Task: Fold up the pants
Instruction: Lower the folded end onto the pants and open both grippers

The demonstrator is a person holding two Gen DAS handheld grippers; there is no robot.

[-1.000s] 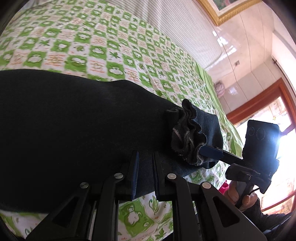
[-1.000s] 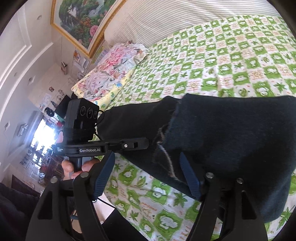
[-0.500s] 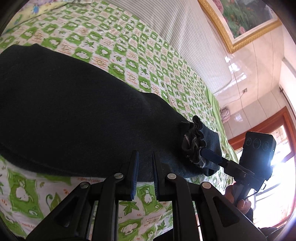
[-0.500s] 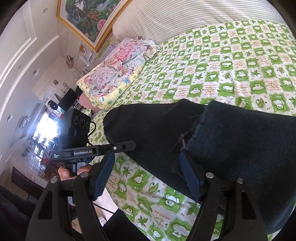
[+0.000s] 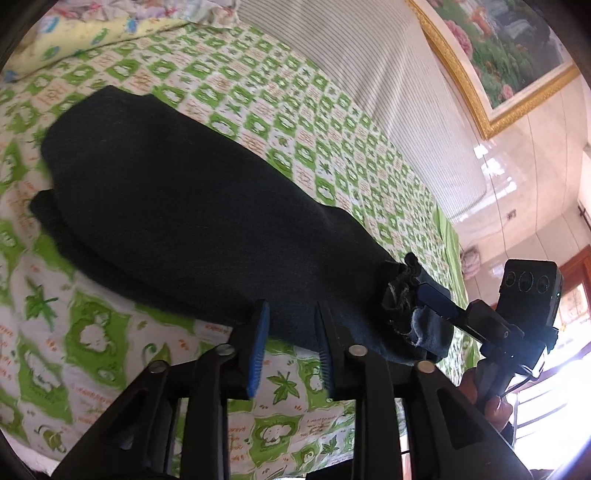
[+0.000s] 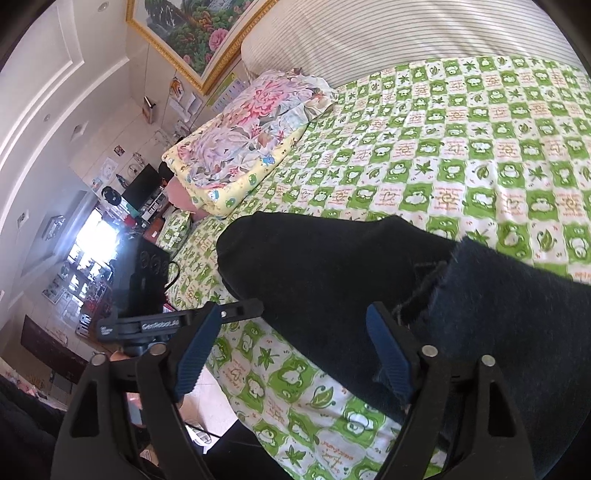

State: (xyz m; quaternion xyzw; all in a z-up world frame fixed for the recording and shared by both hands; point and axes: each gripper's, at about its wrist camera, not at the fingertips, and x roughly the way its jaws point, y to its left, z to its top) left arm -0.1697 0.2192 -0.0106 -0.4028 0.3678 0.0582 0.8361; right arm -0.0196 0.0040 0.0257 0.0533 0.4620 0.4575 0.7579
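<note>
Dark pants [image 5: 192, 221] lie folded on the green checked bedsheet [image 5: 325, 122], with a frayed hem [image 5: 400, 299] at their right end. My left gripper [image 5: 290, 343] hovers just off their near edge. Its jaws are opening, with no cloth pinched between them. In the right wrist view the pants [image 6: 325, 269] run across the sheet. My right gripper [image 6: 291, 350] straddles their near edge, its jaws wide and still opening. Its right finger [image 6: 391, 354] rests beside the frayed hem [image 6: 424, 291]; the left one hangs over bare sheet.
A floral pillow [image 6: 251, 129] on a yellow one lies at the head of the bed, below the striped headboard [image 6: 406, 29]. A framed painting [image 6: 192, 33] hangs above. The bed's near edge drops to the floor [image 6: 210, 387]. A person's hand [image 5: 491, 402] holds the right gripper's handle.
Both grippers have drawn back from the pants, so more bed and pillow show. The left jaws, nearly shut on the pants' edge before, have spread apart. The right jaws stand slightly wider.
</note>
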